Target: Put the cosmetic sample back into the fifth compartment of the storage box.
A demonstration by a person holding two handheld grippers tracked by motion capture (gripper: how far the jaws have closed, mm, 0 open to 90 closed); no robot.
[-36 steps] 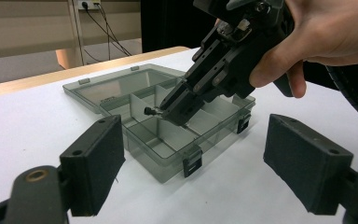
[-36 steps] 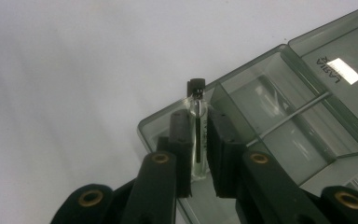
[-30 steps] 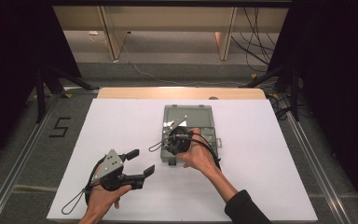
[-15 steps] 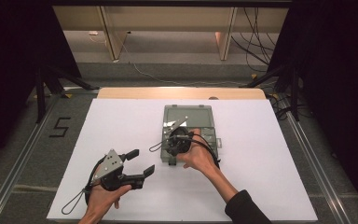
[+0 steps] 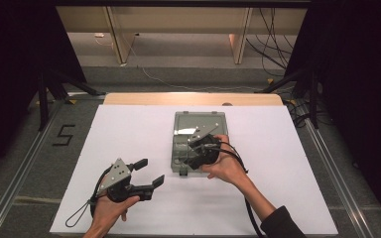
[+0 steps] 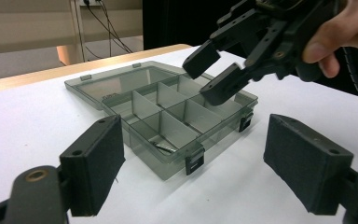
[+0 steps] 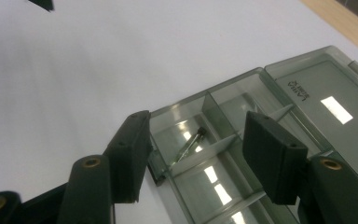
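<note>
1. Left tongs at seven o'clock on the white worktop, jaws wide apart, nothing between them, pointing toward three o'clock.
2. Compartment box at the worktop's centre, lid lying open toward twelve o'clock; a small metal screw lies in a corner compartment at the latch side.
3. Right tongs hover just above the box; jaws have just been opening, nothing between them.
</note>
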